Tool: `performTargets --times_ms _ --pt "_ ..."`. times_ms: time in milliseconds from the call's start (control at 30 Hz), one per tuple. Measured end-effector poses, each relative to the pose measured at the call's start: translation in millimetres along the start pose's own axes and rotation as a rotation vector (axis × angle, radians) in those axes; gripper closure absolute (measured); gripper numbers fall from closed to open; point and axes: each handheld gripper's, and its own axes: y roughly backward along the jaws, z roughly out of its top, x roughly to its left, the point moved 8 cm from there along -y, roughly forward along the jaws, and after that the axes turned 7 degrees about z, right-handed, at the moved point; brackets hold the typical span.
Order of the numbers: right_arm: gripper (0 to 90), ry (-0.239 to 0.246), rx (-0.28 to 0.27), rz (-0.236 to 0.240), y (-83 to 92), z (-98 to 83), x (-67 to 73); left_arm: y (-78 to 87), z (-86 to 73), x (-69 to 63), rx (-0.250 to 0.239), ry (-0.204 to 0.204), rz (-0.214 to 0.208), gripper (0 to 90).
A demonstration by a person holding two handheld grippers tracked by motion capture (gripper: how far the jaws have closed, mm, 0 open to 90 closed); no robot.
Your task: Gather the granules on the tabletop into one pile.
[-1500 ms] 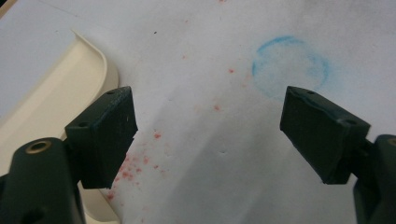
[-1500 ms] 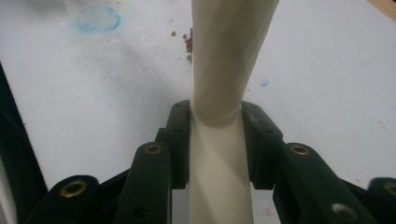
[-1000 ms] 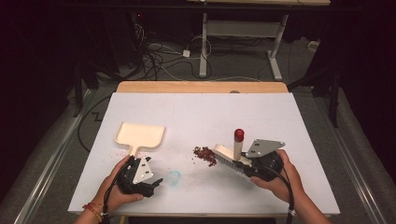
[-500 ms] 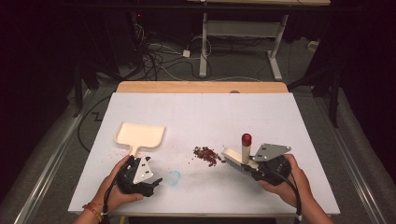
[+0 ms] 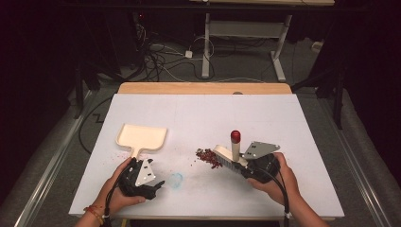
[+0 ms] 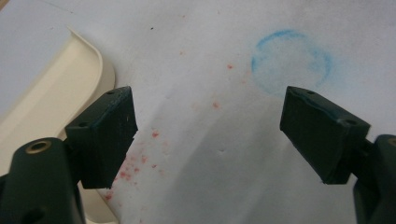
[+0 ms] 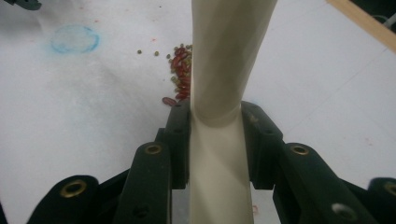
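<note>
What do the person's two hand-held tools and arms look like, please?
Both tools are black: the left tool and right tool each carry a grey three-cornered plate and trail a black cable. Their jaws are square black blocks with brass-coloured rivets. A red-orange bracelet circles the left wrist; the forearms are sleeveless.

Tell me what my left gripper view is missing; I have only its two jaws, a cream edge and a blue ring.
Observer: The cream edge is a dustpan; it lies flat on the table, its handle towards the left gripper, whose jaws are open with nothing between them.
Operator: Report the other hand.
Observer: The right gripper is shut on the cream handle of a brush with a red cap.
Operator: Say what it is sweeping.
Observer: A small heap of red beans lies against the bristles on the dustpan's side, with a few green ones among them in the right gripper view.
</note>
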Motion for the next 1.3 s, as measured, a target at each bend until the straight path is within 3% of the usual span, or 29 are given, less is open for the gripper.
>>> performTargets --times_ms 67,133,267,400,533,667,800,933,1100,1200,1300 --pt "67.7 0.005 -0.009 -0.010 2.0 0.9 -1.3 0.6 -0.1 0.4 -0.001 0.002 0.002 18.1" --pt "67.7 -0.013 -0.037 0.017 5.8 2.7 -1.0 0.9 -0.4 1.1 -0.001 0.002 0.005 18.1" --pt "67.7 -0.007 -0.080 -0.006 13.7 8.6 -2.5 2.5 -0.7 4.0 -0.004 0.010 0.011 18.1" --pt "67.7 -0.003 -0.162 0.053 13.7 21.3 7.5 3.8 -0.2 6.6 -0.016 0.025 0.016 18.1" --pt "67.7 -0.005 -0.188 0.162 -7.6 35.7 30.1 3.6 -1.4 7.9 -0.011 0.031 0.020 17.9" --pt "67.7 -0.031 -0.170 0.217 -35.5 47.1 46.4 4.8 -2.6 9.6 -0.018 0.041 0.023 17.8" --pt "67.7 -0.048 -0.141 0.229 -56.4 50.6 51.4 4.3 -4.5 8.9 -0.011 0.037 0.016 17.8" --pt "67.7 -0.048 -0.127 0.188 -58.7 49.2 43.4 3.7 -4.1 6.2 -0.009 0.028 0.010 17.8" --pt "67.7 -0.086 -0.118 0.160 -52.0 40.8 24.3 1.7 -3.4 3.9 -0.001 0.019 -0.001 17.8" --pt "67.7 -0.084 -0.110 0.136 -45.8 37.2 15.3 0.5 -1.8 1.4 -0.001 0.010 -0.006 17.8" --pt "67.7 -0.087 -0.120 0.153 -36.5 35.7 12.9 0.2 -1.5 0.2 -0.001 0.005 -0.009 17.8"
